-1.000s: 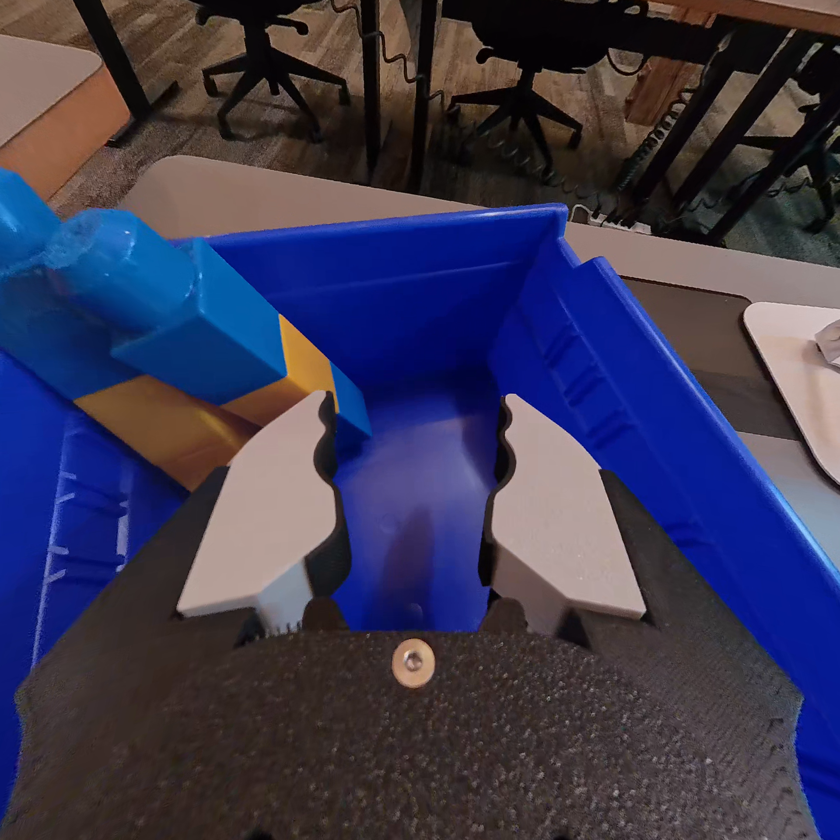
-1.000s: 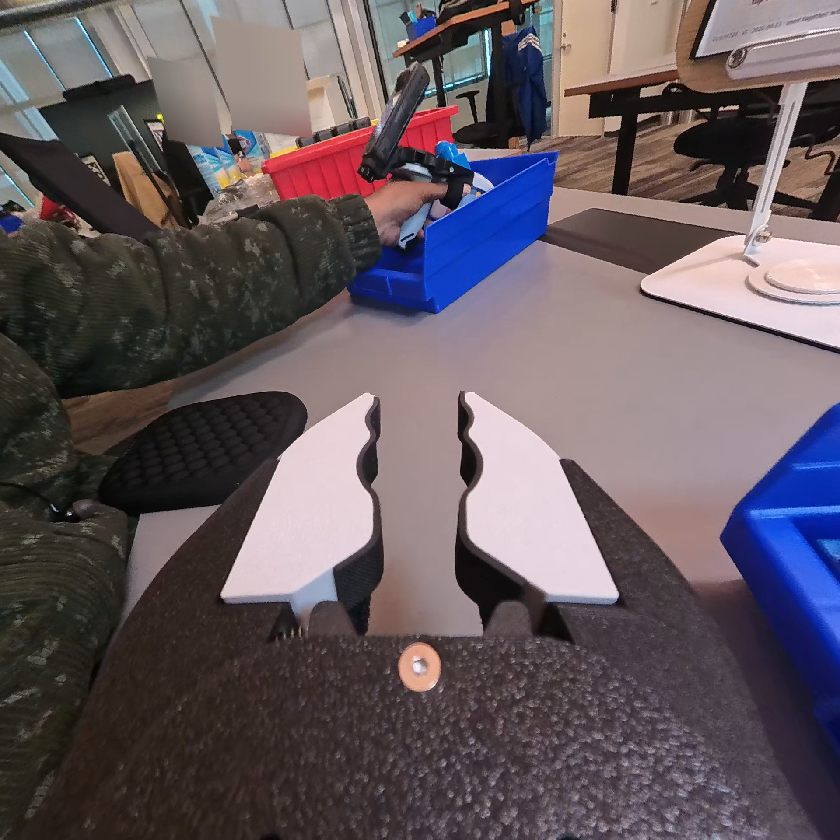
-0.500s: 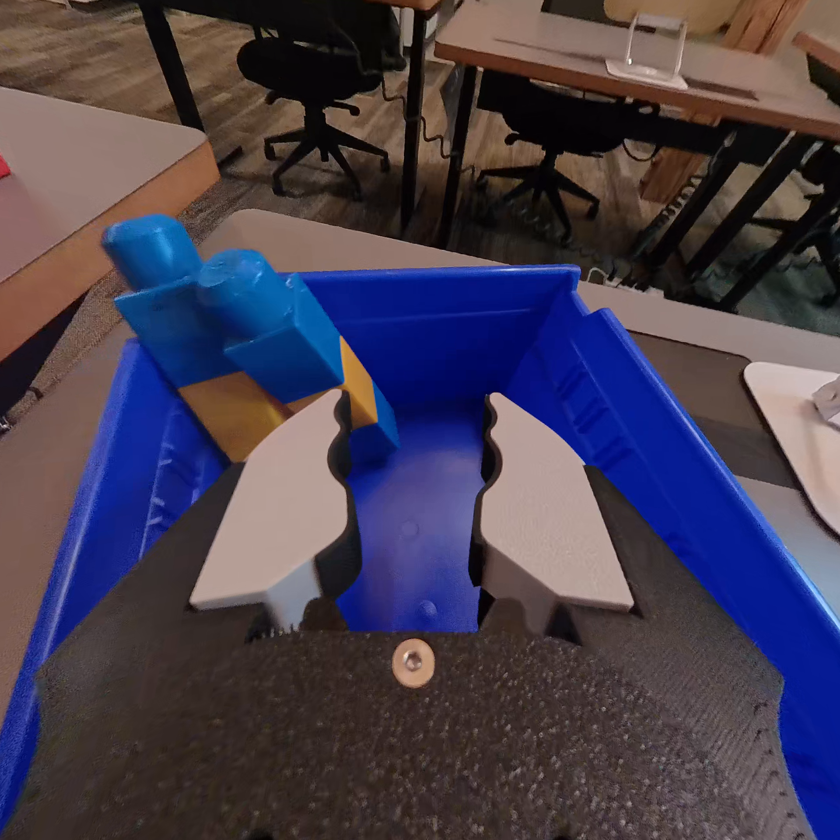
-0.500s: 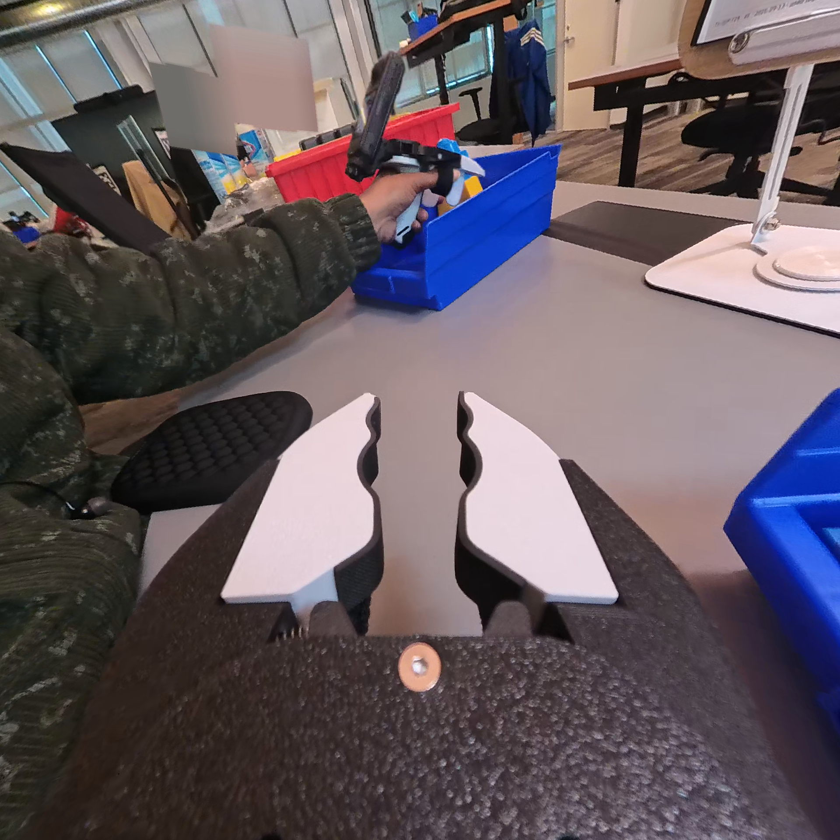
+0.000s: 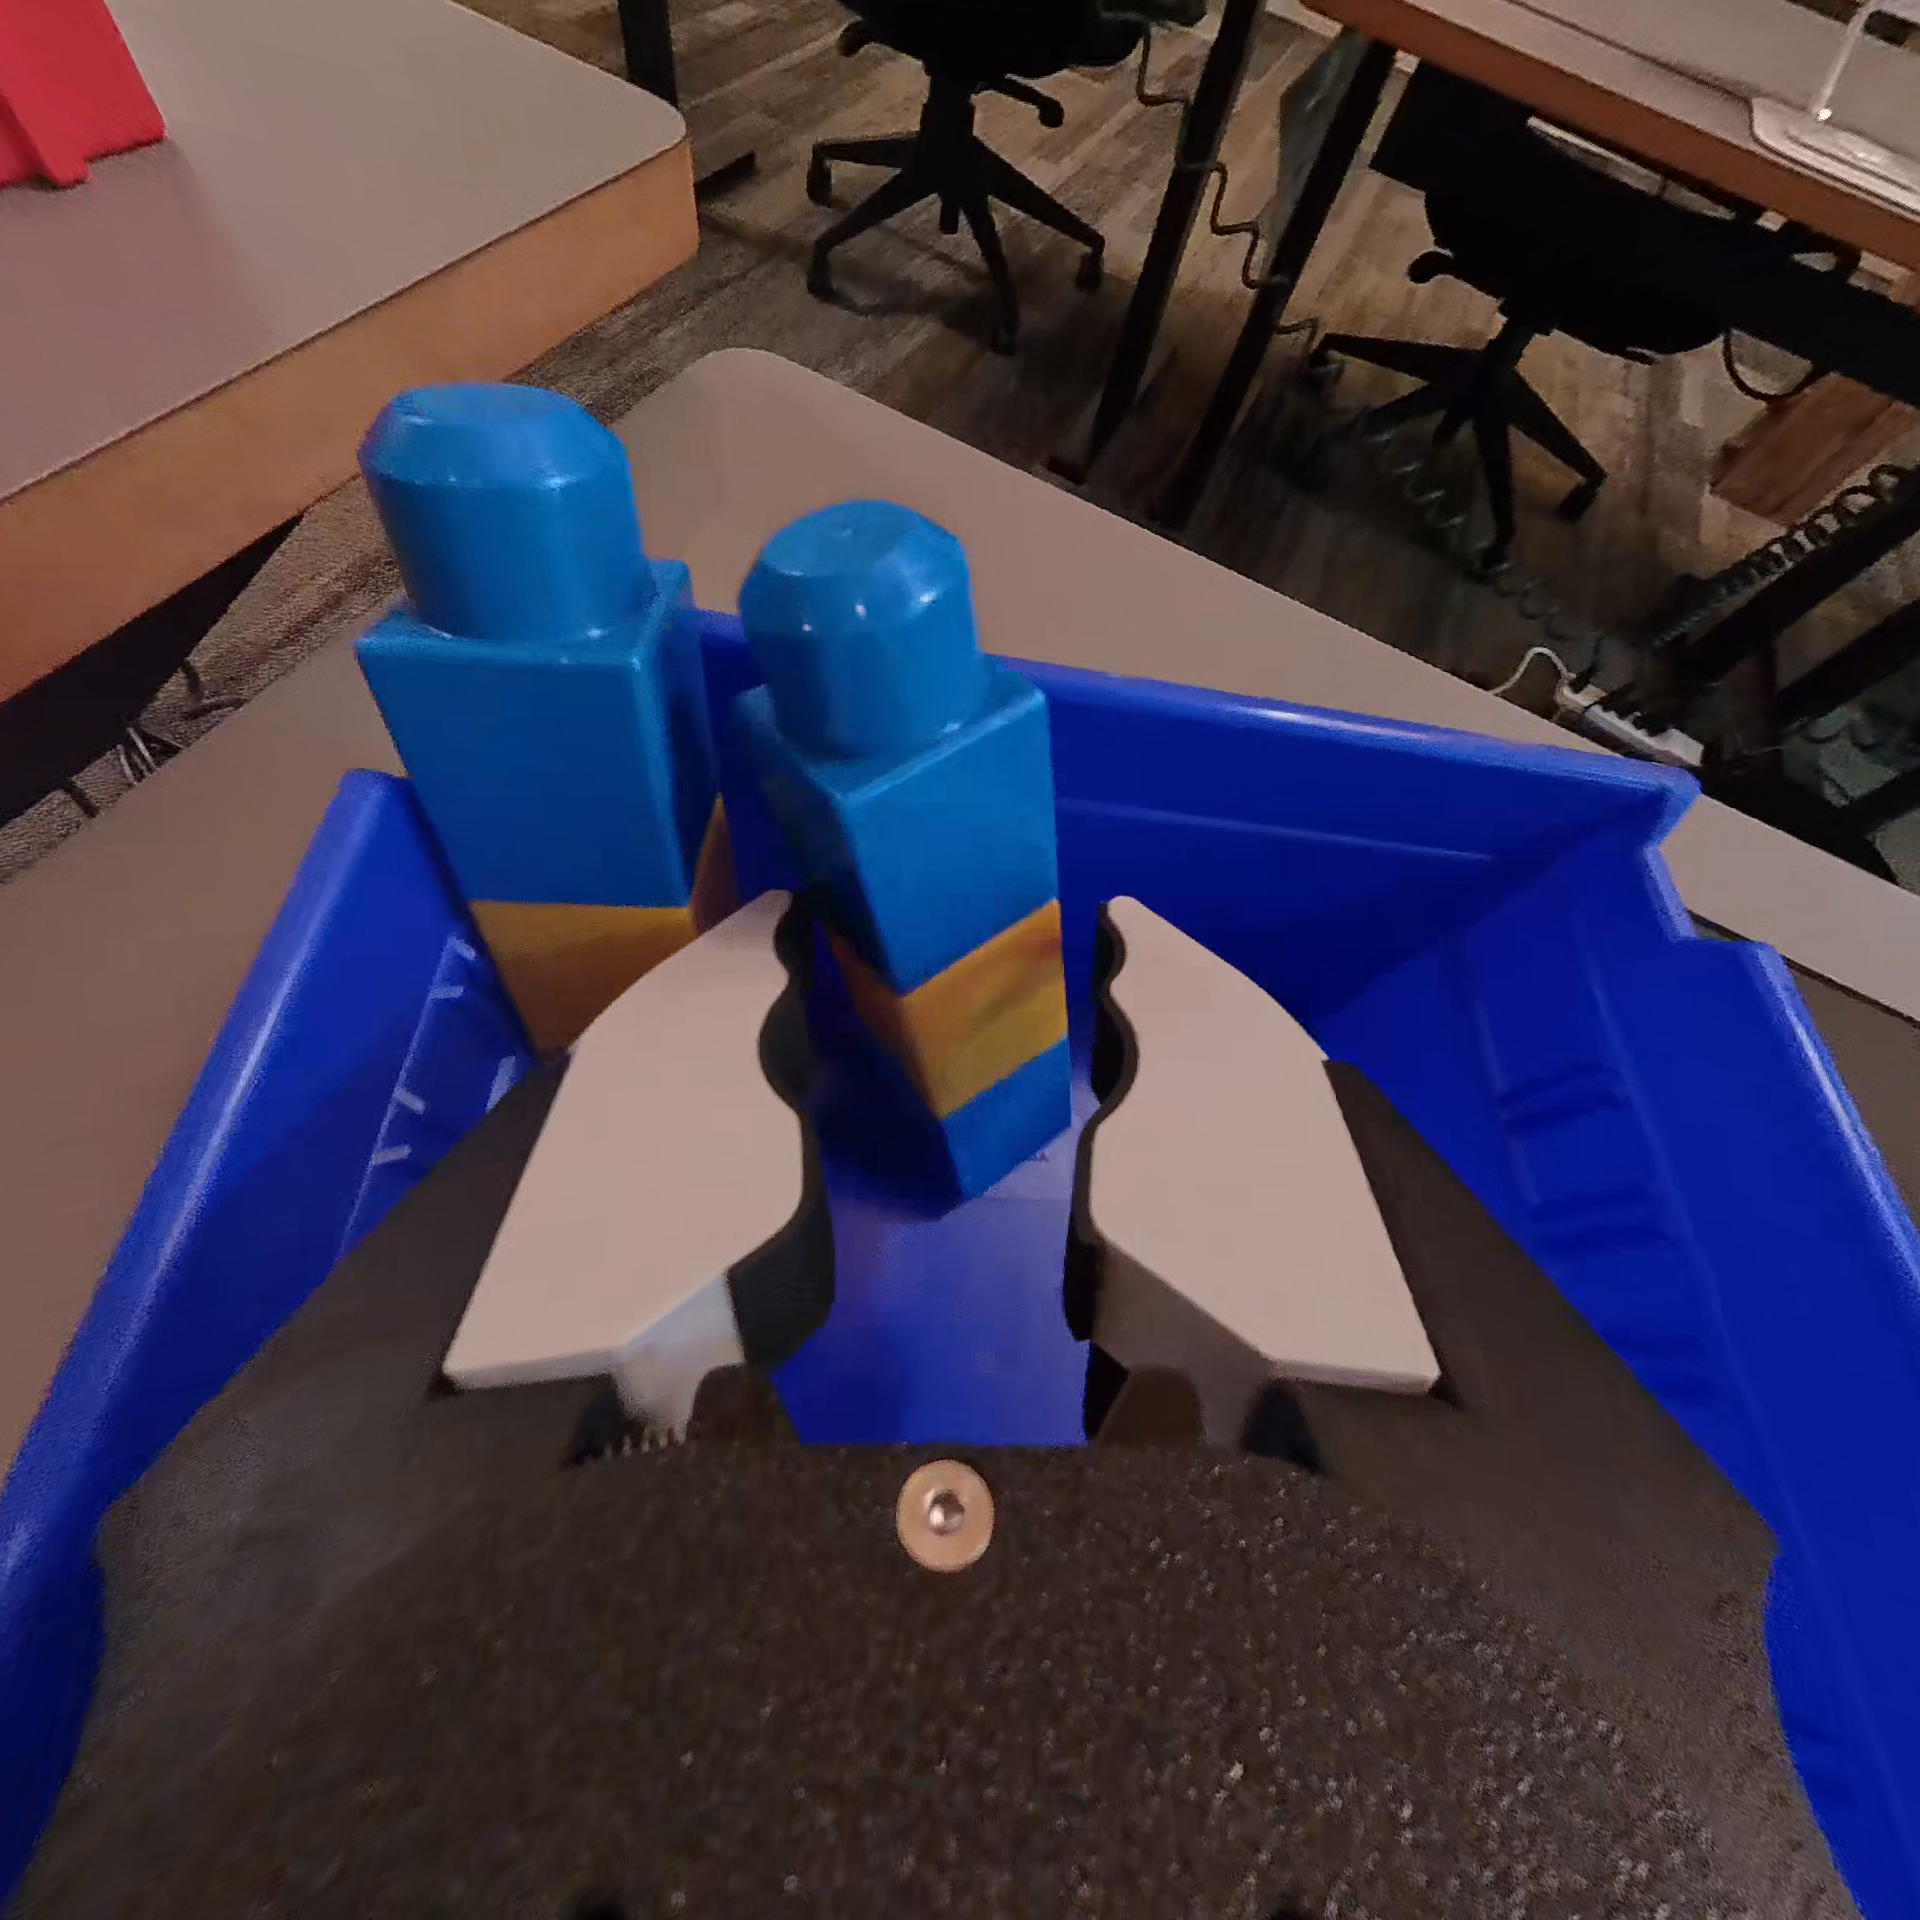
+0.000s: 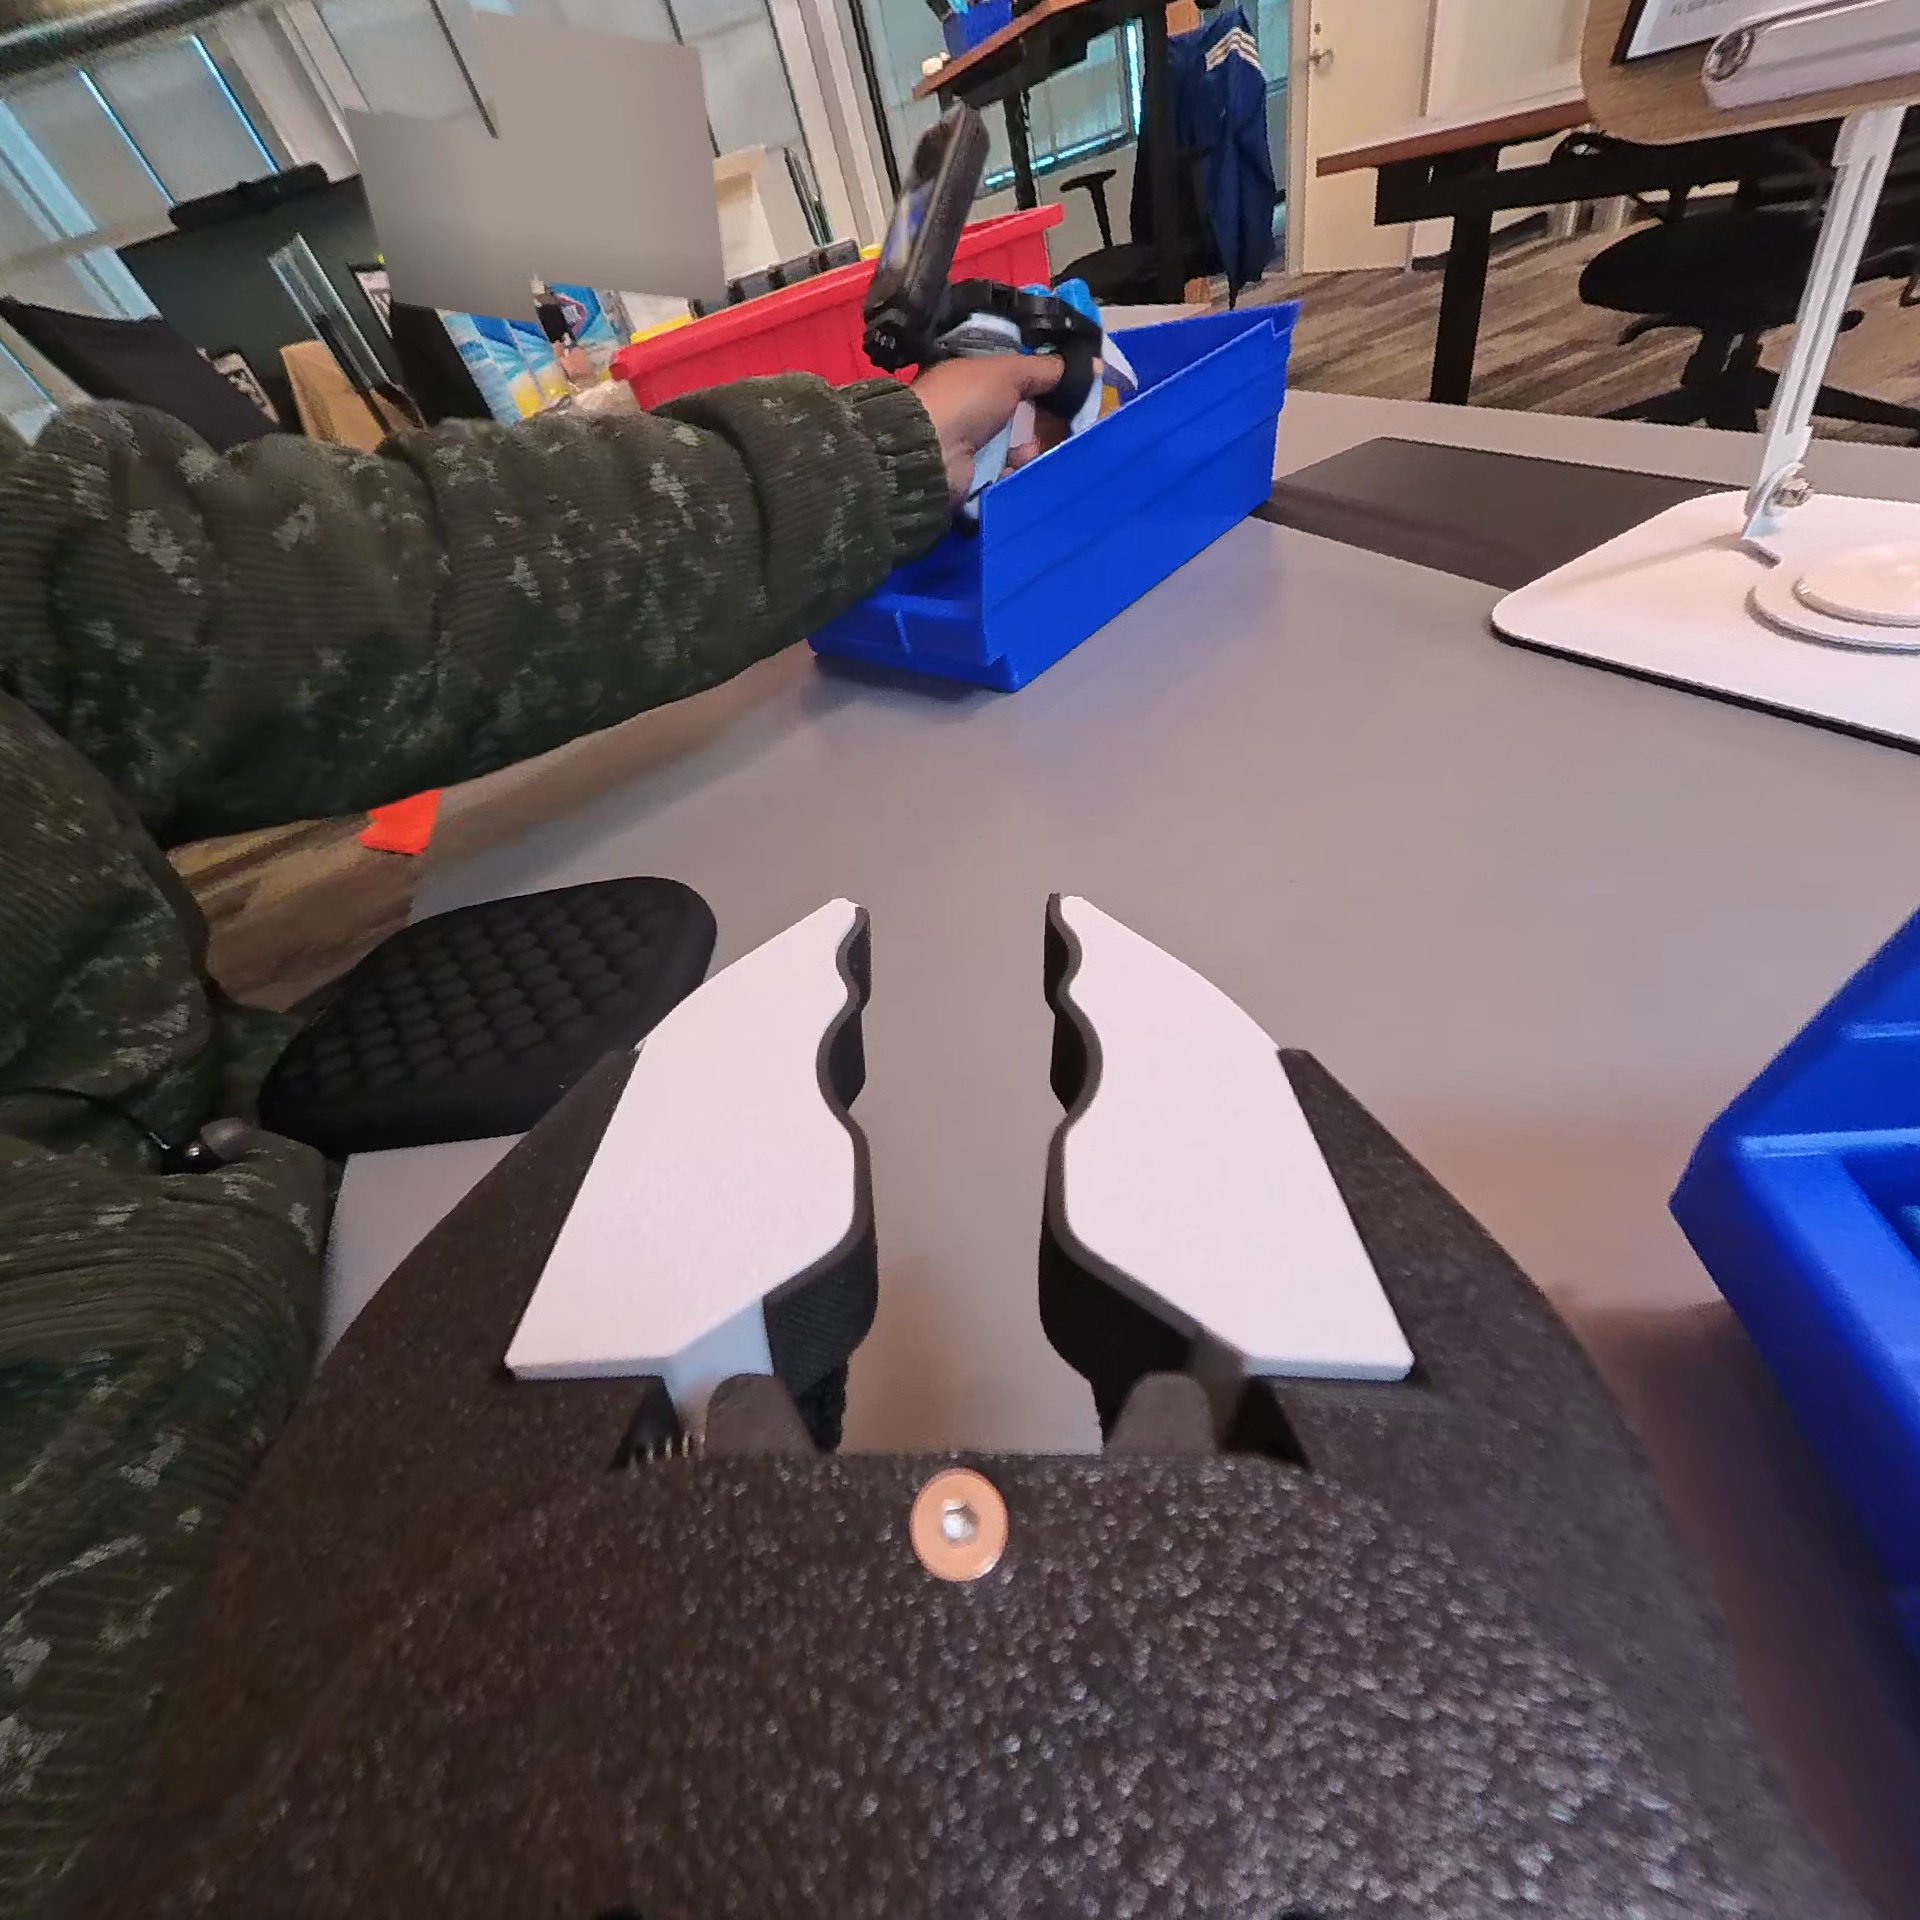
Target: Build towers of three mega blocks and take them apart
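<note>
A tower of three mega blocks [image 5: 935,883], blue over yellow over blue with two top studs, stands in a blue bin [image 5: 1351,748]. My left gripper [image 5: 945,925] is open, and the tower's near column stands between its fingertips with a small gap on each side. In the right wrist view the left gripper [image 6: 997,343] is held in a hand over the far blue bin [image 6: 1132,457]. My right gripper [image 6: 956,914] is open and empty, low over the grey table [image 6: 1195,790].
A second blue bin [image 6: 1818,1195] is at the right gripper's right. A red bin [image 6: 790,322] stands behind the far bin. A white stand base [image 6: 1683,613] and a black mat [image 6: 1455,488] lie at the right. A sleeve [image 6: 468,561] crosses the left. About 55 cm separates my left fingertips from my right.
My left gripper has pulled back, swung left and narrowed a little. The tower, beside the left finger before, now stands between the fingertips. The right gripper has hardly moved.
</note>
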The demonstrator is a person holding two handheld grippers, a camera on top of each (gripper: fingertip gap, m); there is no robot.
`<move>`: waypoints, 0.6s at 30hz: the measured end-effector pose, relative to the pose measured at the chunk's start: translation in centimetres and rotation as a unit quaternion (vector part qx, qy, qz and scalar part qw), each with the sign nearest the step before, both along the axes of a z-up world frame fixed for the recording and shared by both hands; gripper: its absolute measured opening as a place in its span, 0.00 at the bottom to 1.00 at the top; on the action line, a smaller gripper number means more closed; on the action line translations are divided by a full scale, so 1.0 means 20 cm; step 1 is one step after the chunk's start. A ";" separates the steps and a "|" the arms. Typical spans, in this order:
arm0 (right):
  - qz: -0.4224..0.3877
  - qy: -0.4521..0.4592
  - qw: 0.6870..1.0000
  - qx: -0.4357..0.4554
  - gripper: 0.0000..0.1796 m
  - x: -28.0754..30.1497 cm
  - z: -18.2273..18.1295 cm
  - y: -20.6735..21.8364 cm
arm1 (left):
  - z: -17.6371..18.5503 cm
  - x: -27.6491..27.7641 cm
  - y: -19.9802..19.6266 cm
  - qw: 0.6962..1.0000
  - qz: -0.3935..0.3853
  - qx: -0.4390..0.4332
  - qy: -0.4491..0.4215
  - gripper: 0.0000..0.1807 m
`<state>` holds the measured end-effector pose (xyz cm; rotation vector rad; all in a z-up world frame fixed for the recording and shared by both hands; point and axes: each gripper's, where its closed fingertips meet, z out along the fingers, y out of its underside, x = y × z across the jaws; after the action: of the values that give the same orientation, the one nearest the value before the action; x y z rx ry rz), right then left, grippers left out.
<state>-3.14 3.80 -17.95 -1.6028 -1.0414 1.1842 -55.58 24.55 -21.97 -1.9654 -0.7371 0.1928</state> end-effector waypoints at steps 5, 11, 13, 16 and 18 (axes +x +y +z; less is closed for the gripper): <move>-0.005 -0.002 1.000 0.007 0.18 0.01 0.00 0.01 | 0.00 -0.01 0.02 1.000 -0.004 -0.015 0.022 0.24; -0.009 0.004 1.000 0.016 0.18 0.03 0.03 0.01 | 0.23 0.14 0.01 0.994 -0.054 0.040 0.091 0.24; -0.009 0.004 1.000 0.016 0.18 0.03 0.03 0.02 | 0.39 0.26 0.00 0.984 -0.088 0.076 0.132 0.24; -0.011 0.007 1.000 0.020 0.18 0.02 0.03 0.02 | 0.64 0.55 -0.06 0.957 -0.169 0.122 0.200 0.24; -0.017 0.011 0.999 0.027 0.18 0.03 0.03 0.02 | 0.78 0.80 -0.14 0.928 -0.231 0.142 0.255 0.24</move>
<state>-2.63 4.26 -17.26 -1.5562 -1.0197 1.1403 -39.55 21.81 -6.45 -1.6503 0.0447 0.2765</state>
